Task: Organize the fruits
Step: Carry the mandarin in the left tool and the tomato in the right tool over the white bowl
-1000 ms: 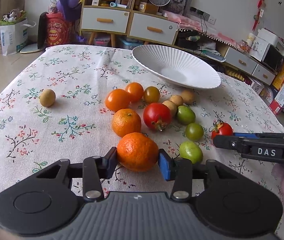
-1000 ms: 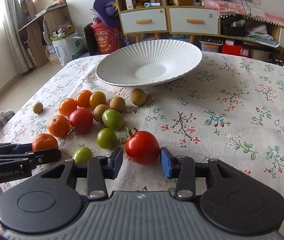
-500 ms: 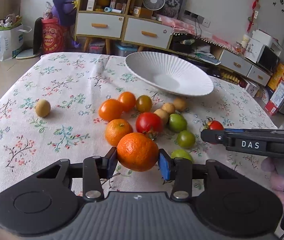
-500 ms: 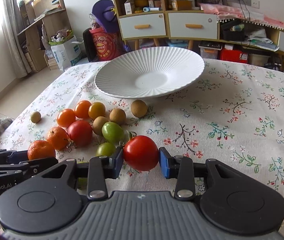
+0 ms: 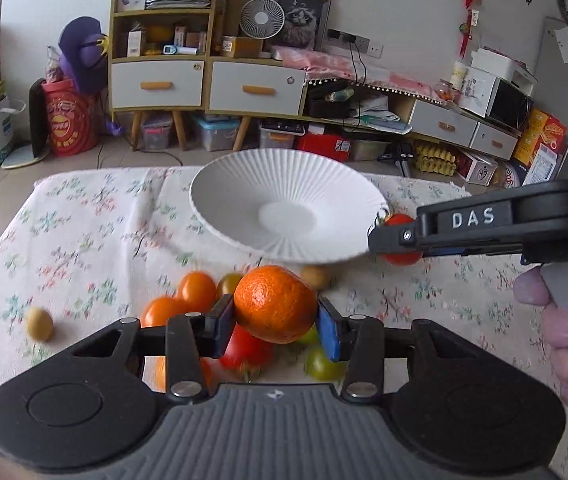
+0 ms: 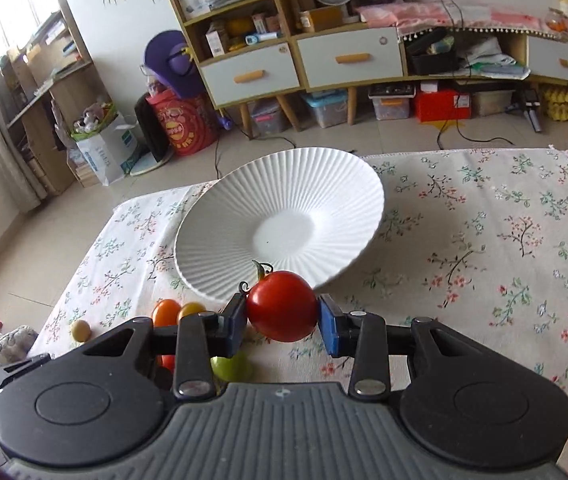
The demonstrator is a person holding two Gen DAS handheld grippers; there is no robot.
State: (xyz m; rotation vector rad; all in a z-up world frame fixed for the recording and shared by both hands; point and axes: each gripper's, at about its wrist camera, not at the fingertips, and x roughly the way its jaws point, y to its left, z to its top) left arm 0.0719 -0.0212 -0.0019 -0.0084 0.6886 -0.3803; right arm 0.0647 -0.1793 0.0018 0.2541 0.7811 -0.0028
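White plate (image 6: 336,184) empty; left tongs (image 5: 275,322) clamp mandarin (image 5: 274,300), right tongs (image 6: 283,323) clamp tomato (image 6: 282,306).

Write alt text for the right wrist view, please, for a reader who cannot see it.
The right gripper holds a red tomato in the air in front of an empty white plate on a table with a floral cloth. More fruit lies on the cloth at lower left, and shelves and drawers stand behind.

The plate (image 6: 280,216) sits on the table (image 6: 484,240); behind it, across the floor, stands a cabinet (image 6: 304,60). Loose fruit (image 5: 196,290) lies before the plate.
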